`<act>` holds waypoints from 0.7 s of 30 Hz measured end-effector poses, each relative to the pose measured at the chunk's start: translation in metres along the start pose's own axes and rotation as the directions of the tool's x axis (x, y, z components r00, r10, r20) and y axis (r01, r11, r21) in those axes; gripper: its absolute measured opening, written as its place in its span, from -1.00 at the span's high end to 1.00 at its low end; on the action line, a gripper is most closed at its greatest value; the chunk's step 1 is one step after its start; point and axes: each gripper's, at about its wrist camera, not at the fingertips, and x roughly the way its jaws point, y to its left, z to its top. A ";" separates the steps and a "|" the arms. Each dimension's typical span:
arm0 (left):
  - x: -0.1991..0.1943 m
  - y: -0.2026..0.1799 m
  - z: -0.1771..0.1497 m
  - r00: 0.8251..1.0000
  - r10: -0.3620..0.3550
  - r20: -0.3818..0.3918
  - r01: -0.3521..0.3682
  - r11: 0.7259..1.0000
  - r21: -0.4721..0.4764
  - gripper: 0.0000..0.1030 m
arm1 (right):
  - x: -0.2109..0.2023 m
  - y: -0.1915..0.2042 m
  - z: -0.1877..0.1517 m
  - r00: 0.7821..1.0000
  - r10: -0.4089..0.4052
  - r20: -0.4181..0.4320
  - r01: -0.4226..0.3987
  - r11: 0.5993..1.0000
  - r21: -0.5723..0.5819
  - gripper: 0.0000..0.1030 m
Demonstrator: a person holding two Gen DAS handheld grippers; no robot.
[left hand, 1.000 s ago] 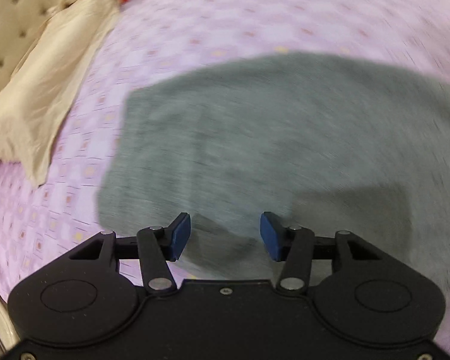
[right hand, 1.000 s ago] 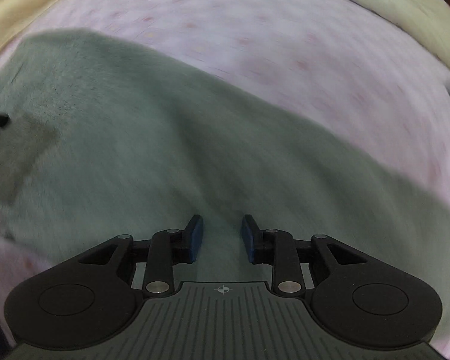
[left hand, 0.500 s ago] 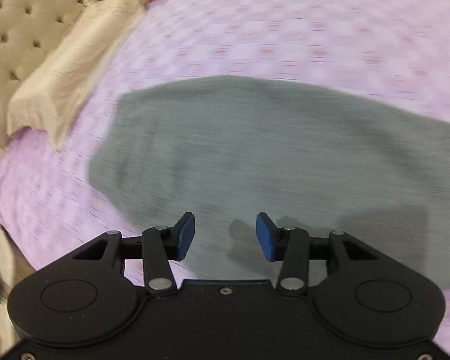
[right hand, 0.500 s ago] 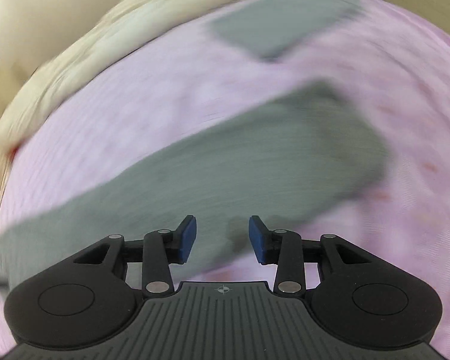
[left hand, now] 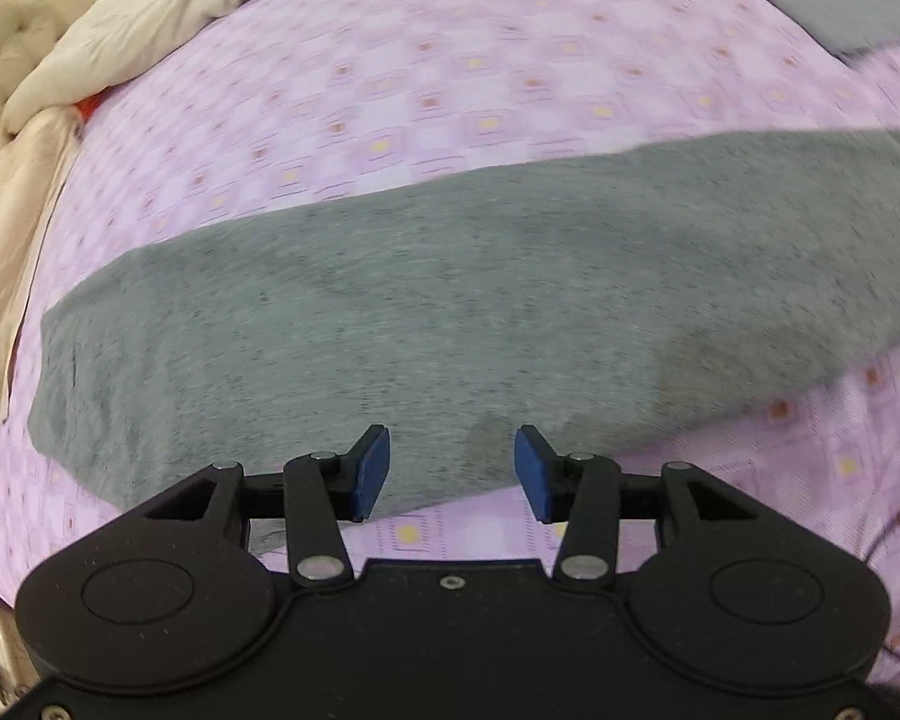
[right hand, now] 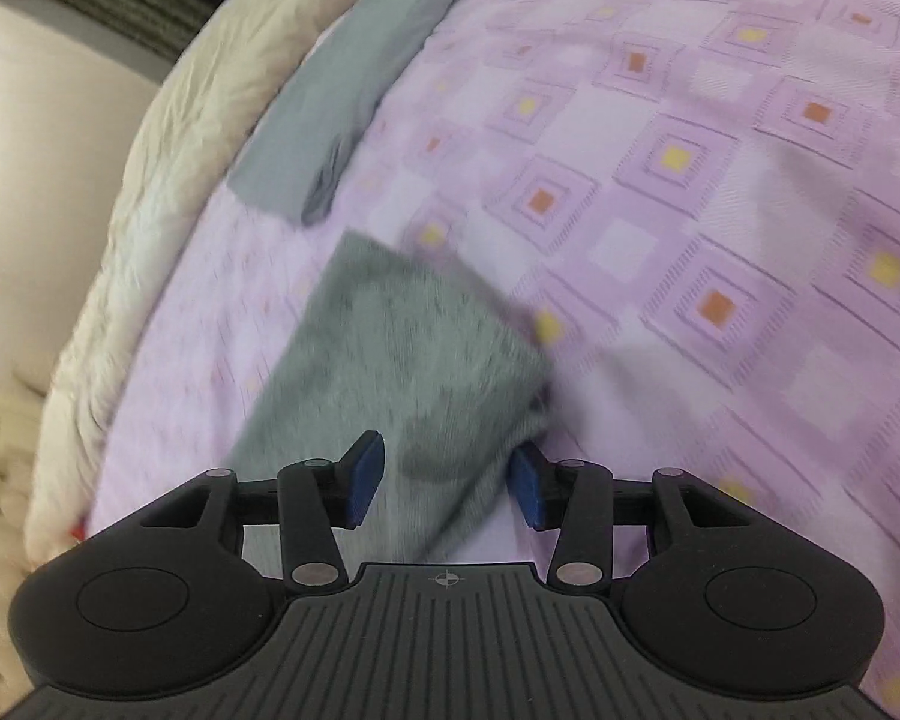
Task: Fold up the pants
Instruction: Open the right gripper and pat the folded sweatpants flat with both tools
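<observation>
Now the grey pants (left hand: 450,324) lie flat along the bed (left hand: 510,90). Left tongs (left hand: 452,474) hang released above their near edge; right tongs (right hand: 444,479) are opening, seemingly straddling one blurred end, pads apart.

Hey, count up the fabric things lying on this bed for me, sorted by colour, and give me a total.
Grey: 2, the pants stretched across the bedsheet and a folded garment by the far edge.
Cream: 1, the bunched blanket along the side.
Purple patterned: 1, the bedsheet itself.
Total: 4
</observation>
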 end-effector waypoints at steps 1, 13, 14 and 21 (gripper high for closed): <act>0.000 -0.002 0.001 1.000 -0.002 -0.005 0.002 1.000 0.006 -0.04 | 0.003 0.001 0.003 1.000 0.015 0.006 -0.015 1.000 0.016 0.16; -0.003 -0.057 0.045 0.998 -0.046 0.043 0.043 0.996 0.080 -0.04 | -0.047 0.044 0.027 0.996 0.086 -0.012 -0.086 0.963 -0.257 0.72; 0.000 -0.063 0.051 0.997 -0.055 0.046 0.051 0.996 0.080 -0.05 | -0.047 0.045 0.027 0.998 0.061 -0.018 -0.064 0.959 -0.275 0.70; 0.043 -0.092 0.061 0.998 -0.034 -0.056 0.041 0.989 0.139 -0.05 | -0.046 0.027 0.037 0.984 -0.177 0.035 0.178 0.919 -0.352 0.46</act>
